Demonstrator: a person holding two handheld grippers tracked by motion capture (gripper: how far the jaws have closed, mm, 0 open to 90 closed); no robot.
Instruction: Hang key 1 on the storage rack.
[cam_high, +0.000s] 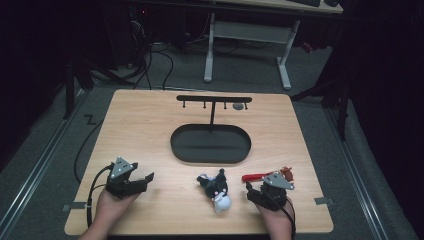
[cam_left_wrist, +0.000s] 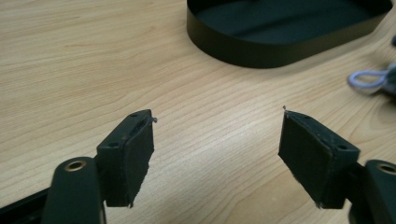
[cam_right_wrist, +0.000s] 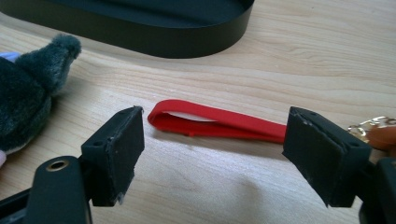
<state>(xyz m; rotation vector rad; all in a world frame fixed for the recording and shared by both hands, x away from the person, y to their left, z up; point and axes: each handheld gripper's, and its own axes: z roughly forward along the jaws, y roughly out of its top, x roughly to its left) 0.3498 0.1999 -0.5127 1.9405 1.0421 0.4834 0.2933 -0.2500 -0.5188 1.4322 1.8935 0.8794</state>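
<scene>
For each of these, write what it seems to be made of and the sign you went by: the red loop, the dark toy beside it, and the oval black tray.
Red strap loop: flat woven fabric, matt, probably; it folds softly back on itself.
Plush toy: fuzzy pile fabric; fibres stand out along its edge.
Oval tray: smooth, rigid, matt black wall; painted metal or plastic, cannot tell which.

A light wooden table (cam_high: 150, 125) stands on grey carpet (cam_high: 320, 75) in a dark room. Beyond its far edge stands a white-legged desk (cam_high: 250, 35). Black cables (cam_high: 155, 55) trail across the far left floor.
</scene>
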